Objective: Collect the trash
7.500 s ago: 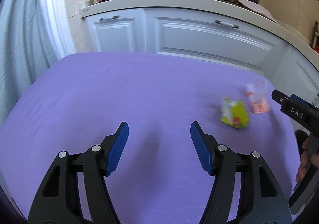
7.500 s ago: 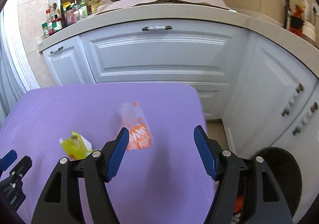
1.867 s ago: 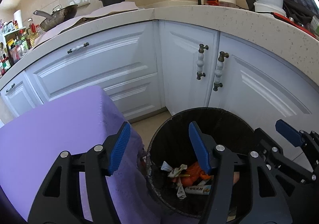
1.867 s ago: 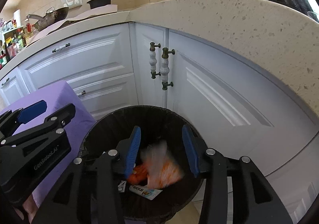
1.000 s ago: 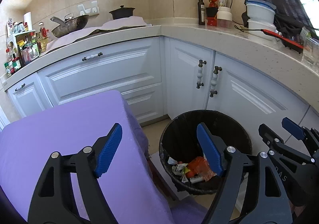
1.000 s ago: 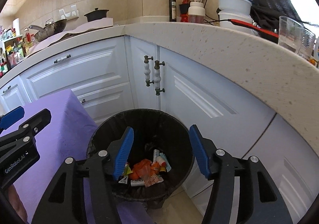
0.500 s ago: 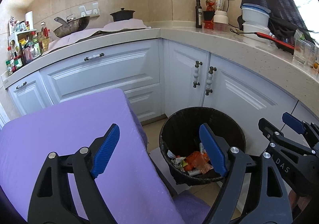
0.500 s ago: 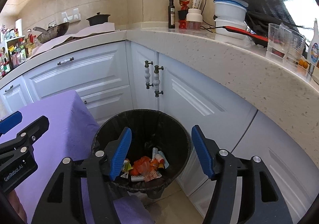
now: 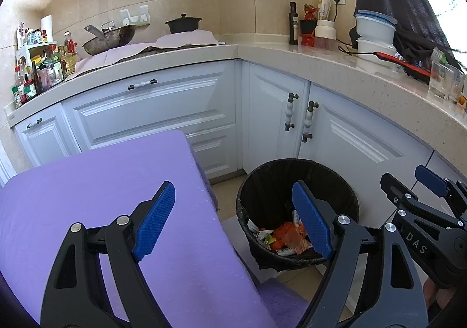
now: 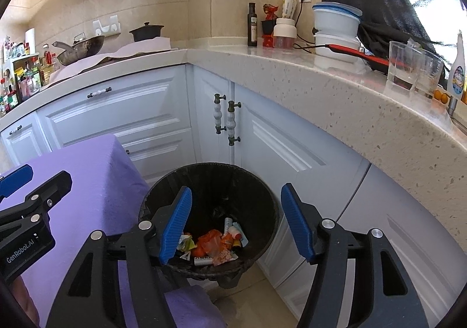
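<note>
Both pairs of jaws stand apart with nothing between them. The left gripper [image 9: 233,218] has its blue ribbed pads spread wide, one over the purple cloth-covered table [image 9: 96,182] and the other over the near rim of the round black bin with a black liner [image 9: 270,179]. The right gripper [image 10: 236,224] is parted somewhat less, and it frames the bin's mouth from above without touching the rim.

The collected trash lies at the bottom of the bin: a crumpled orange-and-clear plastic packet [image 10: 213,243], a yellow-green wrapper [image 10: 186,244] to its left, and a few small white and printed scraps around them. The bin stands on the tiled floor, just beside the right corner of the table and in front of the white panelled cabinet doors [image 10: 280,147] under the speckled stone counter [image 10: 335,88].

The visible part of the table carries no litter, though its far left side is out of view. From this I judge the drop-off step finished, with both grippers emptied above the bin.

The next move, if anything remains, calls for swinging both grippers to the left over the table, checking the hidden part of the cloth, and keeping the jaws parted for the next pick. If nothing is there, the task looks complete.
</note>
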`<state>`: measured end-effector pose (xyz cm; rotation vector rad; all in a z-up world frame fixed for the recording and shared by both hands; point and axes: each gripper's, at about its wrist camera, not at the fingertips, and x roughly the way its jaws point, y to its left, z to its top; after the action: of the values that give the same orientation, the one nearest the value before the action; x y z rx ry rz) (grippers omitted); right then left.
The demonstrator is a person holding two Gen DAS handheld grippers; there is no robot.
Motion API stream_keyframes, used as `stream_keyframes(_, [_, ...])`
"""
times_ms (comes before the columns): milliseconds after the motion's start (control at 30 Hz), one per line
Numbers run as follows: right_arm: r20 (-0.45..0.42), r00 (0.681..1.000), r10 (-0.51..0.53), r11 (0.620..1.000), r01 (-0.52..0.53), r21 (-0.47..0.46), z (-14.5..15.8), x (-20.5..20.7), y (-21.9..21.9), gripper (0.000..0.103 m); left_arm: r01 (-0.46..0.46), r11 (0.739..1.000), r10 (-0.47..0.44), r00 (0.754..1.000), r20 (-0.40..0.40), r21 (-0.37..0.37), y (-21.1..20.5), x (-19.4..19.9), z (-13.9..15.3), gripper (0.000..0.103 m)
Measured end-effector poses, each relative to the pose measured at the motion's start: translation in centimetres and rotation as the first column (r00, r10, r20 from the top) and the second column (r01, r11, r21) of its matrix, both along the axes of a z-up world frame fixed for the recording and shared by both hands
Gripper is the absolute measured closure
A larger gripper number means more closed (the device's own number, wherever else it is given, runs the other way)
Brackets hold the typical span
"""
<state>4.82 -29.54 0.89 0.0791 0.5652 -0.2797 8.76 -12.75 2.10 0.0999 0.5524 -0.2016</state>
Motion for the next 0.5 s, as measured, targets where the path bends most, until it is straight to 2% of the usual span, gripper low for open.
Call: stream_keyframes(500, [0.012,1.000,0.008,1.000,-0.008,-0.007,0.44,-0.26,0.53,0.041,-0.003,1.000,0.003,1.000,0.004,-0.011,1.02,-0.41,0.38,0.023])
